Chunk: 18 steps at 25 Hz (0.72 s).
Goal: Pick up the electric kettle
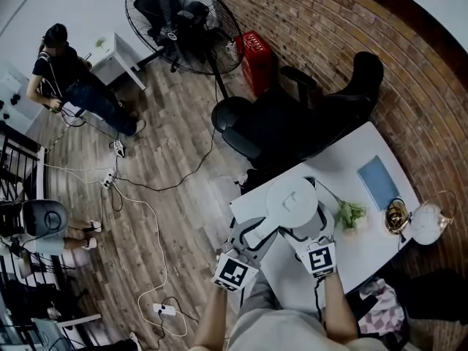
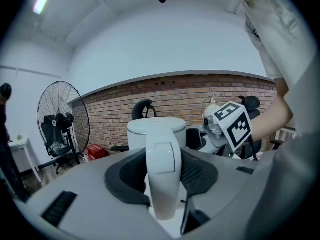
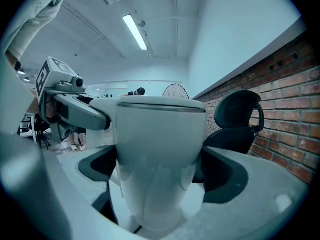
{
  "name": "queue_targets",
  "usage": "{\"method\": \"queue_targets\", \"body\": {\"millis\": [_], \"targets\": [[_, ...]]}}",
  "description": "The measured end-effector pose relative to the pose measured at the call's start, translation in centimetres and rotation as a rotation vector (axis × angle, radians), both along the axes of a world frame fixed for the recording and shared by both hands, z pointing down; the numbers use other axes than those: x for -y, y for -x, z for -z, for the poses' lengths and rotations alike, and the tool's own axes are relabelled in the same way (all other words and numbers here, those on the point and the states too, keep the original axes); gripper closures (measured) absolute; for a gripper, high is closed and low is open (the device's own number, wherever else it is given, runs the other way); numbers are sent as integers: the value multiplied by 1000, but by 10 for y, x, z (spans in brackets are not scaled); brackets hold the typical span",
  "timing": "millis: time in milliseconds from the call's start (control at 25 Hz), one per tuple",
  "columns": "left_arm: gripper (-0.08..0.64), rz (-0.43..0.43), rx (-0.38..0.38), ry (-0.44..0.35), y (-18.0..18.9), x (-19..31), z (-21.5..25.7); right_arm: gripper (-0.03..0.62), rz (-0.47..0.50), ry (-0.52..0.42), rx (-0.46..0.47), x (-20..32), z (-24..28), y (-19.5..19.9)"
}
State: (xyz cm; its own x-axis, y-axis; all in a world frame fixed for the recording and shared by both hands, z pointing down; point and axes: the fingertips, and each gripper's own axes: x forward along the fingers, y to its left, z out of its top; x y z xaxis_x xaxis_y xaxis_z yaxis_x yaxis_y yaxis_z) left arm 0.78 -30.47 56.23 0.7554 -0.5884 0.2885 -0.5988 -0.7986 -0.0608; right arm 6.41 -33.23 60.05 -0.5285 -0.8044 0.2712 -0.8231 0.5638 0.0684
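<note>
Left hand-held gripper point(image 2: 162, 170) clamps kettle point(image 1: 291, 202) handle point(image 2: 163, 189); right hand-held gripper point(image 3: 157, 173) clasps its body.

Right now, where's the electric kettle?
In the head view, the electric kettle is at the white table's left end, gripped by the left gripper and the right gripper.

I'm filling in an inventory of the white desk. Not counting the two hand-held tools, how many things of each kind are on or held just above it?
electric kettle: 1
blue flat pad: 1
green plant sprig: 1
brass-coloured round object: 1
clear glass vessel: 1
Total: 5
</note>
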Motion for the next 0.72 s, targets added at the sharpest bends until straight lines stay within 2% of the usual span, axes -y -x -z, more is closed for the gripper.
{"method": "queue_targets", "body": {"millis": [720], "targets": [[405, 149, -6, -49, 56, -37, 22, 61, 148, -50, -4, -27, 23, 61]]}}
